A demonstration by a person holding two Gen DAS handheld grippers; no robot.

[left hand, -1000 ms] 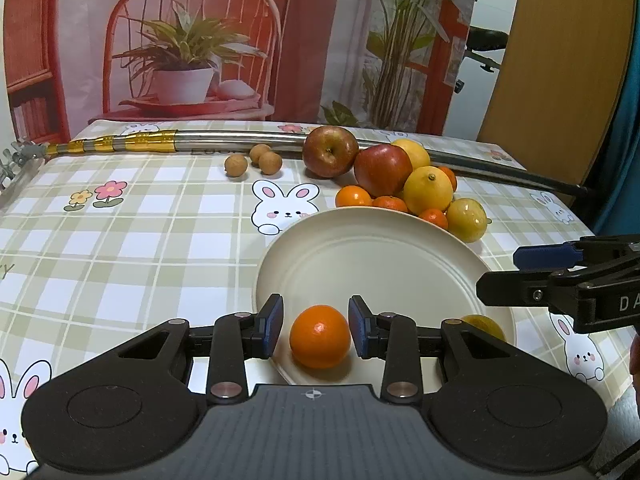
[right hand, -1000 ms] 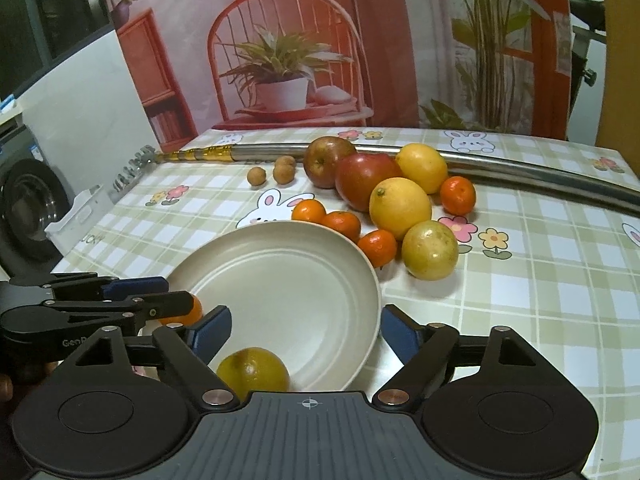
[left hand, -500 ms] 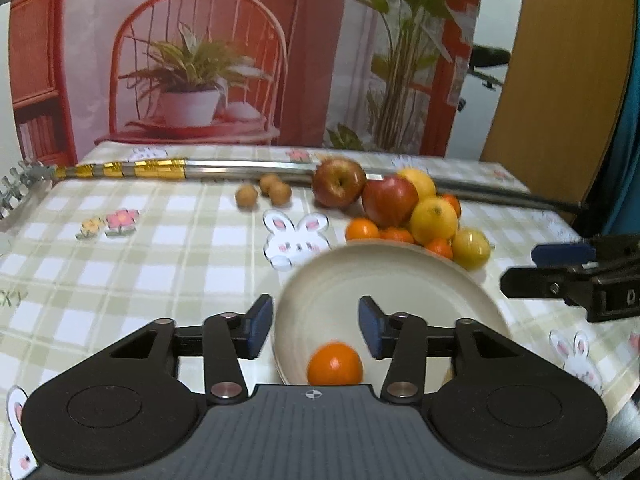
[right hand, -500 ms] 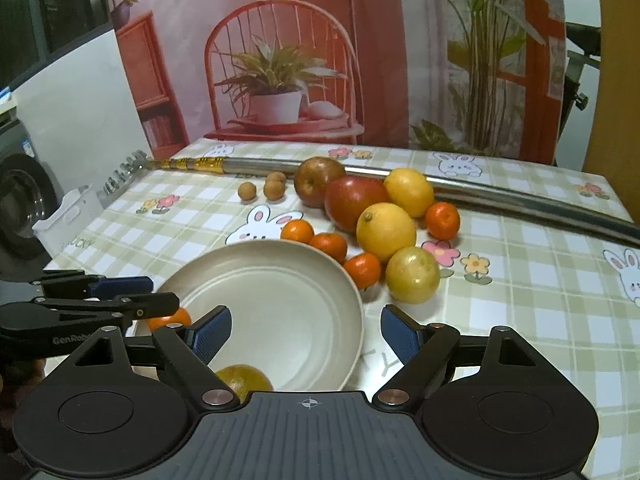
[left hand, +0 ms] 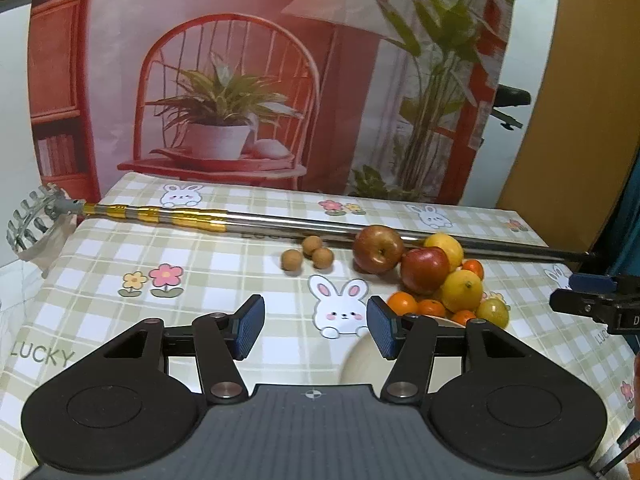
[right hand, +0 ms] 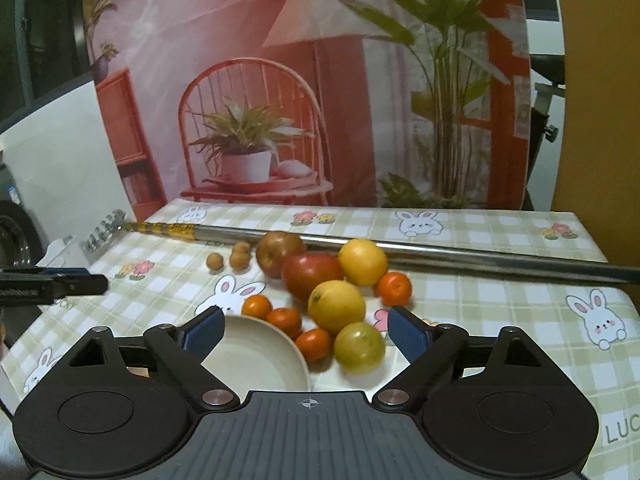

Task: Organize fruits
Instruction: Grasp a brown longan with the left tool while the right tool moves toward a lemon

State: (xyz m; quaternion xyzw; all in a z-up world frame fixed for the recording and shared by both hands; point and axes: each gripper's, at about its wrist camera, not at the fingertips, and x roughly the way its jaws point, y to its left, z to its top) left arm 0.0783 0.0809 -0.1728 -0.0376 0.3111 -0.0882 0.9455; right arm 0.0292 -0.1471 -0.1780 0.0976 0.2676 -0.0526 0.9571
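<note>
The fruits are lying in a tight heap on the checked tablecloth [right hand: 500, 308], just past the far rim of the cream plate [right hand: 256, 354]. In the right wrist view the yellow-green fruit [right hand: 359, 346] is sitting nearest, between the lines of the two fingers but ahead of the blue pads [right hand: 404, 334], touching neither. A small orange [right hand: 314, 344] is resting beside it against the plate's edge, with two more small oranges [right hand: 270, 314] along the rim. Behind them a lemon [right hand: 336, 306], a red apple [right hand: 312, 275], a second lemon [right hand: 363, 262] and another apple [right hand: 279, 253] are crowding together; three small brown fruits [right hand: 232, 259] are lying apart to the left.

The right gripper [right hand: 306, 330] is standing wide, its jaws opening, with nothing pressed between them. The left gripper [left hand: 316, 328] is opening too, at a moderate gap, holding nothing; the heap [left hand: 436, 276] is lying ahead and to its right, outside its fingers. A long metal pole [left hand: 280, 224] is lying across the table behind the fruit.
</note>
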